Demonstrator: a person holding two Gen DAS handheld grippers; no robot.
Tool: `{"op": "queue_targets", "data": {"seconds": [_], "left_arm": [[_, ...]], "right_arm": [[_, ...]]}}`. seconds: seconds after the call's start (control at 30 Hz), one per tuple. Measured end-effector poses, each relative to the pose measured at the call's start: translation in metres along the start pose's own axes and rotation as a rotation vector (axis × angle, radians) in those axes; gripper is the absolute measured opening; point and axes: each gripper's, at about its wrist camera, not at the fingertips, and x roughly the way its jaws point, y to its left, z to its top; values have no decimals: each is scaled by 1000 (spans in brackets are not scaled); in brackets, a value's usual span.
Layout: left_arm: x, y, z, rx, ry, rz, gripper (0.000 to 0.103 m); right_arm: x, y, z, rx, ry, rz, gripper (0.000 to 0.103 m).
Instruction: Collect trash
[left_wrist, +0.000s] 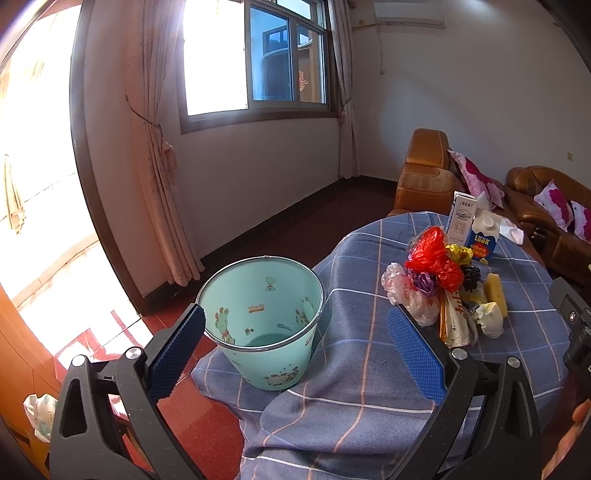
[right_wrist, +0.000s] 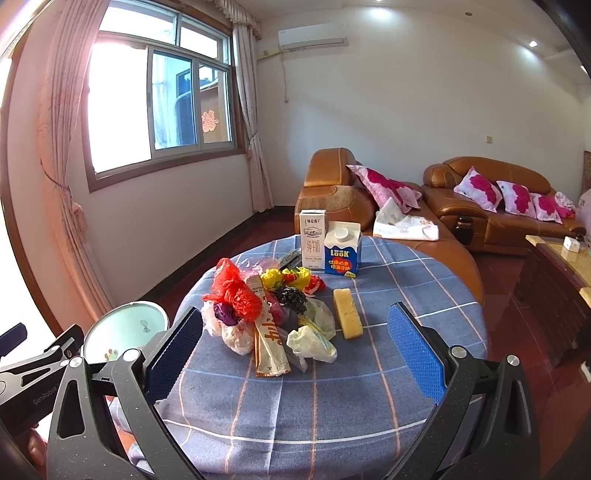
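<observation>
Left gripper (left_wrist: 295, 332) jaws wide apart, empty, hovering over the mint cartoon bin (left_wrist: 262, 321) at the table's left edge. Right gripper (right_wrist: 295, 343) also spread, empty, facing the trash pile (right_wrist: 273, 314) mid-tablecloth (right_wrist: 369, 387). Best start: pinch the near striped snack wrapper (right_wrist: 267, 339) low, lift clear, drop in bin. Cartons (right_wrist: 328, 247) stand behind the pile.

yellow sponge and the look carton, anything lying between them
Nothing: in the right wrist view only bare checked tablecloth separates the yellow sponge from the Look carton.
</observation>
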Motion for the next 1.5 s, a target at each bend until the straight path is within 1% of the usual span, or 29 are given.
{"op": "queue_targets", "data": {"seconds": [1.5], "left_arm": [[2,6,-2,-13,11,14,97]], "right_arm": [[-2,6,1,-3,0,11,98]]}}
